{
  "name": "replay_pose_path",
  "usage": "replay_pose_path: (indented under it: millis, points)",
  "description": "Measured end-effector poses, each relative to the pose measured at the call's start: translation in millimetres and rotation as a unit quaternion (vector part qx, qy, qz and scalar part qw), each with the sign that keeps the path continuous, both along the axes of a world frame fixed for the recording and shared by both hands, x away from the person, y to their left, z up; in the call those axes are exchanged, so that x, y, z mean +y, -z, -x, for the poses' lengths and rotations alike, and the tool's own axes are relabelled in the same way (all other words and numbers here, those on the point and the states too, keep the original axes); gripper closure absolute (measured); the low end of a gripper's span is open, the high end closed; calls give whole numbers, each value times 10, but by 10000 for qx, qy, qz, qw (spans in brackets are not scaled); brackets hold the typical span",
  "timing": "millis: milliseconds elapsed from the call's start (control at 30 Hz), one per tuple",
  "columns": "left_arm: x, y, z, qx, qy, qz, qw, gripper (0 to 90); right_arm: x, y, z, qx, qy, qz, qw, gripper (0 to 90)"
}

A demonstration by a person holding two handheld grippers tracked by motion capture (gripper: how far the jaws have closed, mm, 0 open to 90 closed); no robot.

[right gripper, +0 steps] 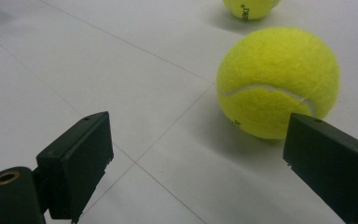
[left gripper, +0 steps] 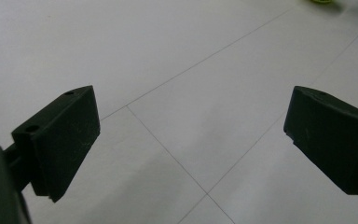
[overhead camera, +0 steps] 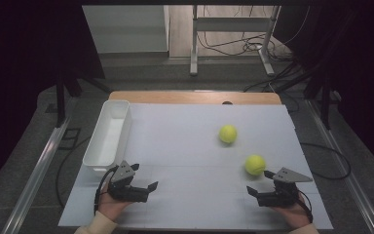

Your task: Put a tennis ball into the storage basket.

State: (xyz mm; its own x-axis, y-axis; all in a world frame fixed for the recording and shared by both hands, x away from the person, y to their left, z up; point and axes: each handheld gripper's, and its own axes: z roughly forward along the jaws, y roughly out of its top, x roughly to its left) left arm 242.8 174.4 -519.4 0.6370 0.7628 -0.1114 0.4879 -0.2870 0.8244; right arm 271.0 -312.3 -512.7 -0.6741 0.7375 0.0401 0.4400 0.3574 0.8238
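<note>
Right gripper view: right gripper [right gripper: 193,163], jaws wide and empty, approaches near ball [right gripper: 278,81]; next, advance rightward to straddle it.

Bare table [overhead camera: 185,146] ahead; near ball [overhead camera: 255,165] blocks right claw [overhead camera: 262,183]

The high view is dim and slightly soft: the white rectangular table top [overhead camera: 185,141] is evenly lit from above, while the room beyond its far edge and both sides sinks into near black. The two fuzzy yellow-green tennis balls [overhead camera: 254,165] look mildly blurred there. In the right gripper view the near ball [right gripper: 279,79] is sharp enough to show its felt and casts a soft shadow toward the lower left. The left gripper view is grainy, with faint shadow near the bottom edge.
</note>
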Motion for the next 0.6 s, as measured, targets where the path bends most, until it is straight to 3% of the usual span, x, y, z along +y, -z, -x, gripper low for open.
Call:
replay_pose_path:
  millis: [600]
  points:
    - [-114, -71, -89, 11, 132, 0, 9999, 42, 16, 18, 2, 7, 8, 145, 9999, 89]
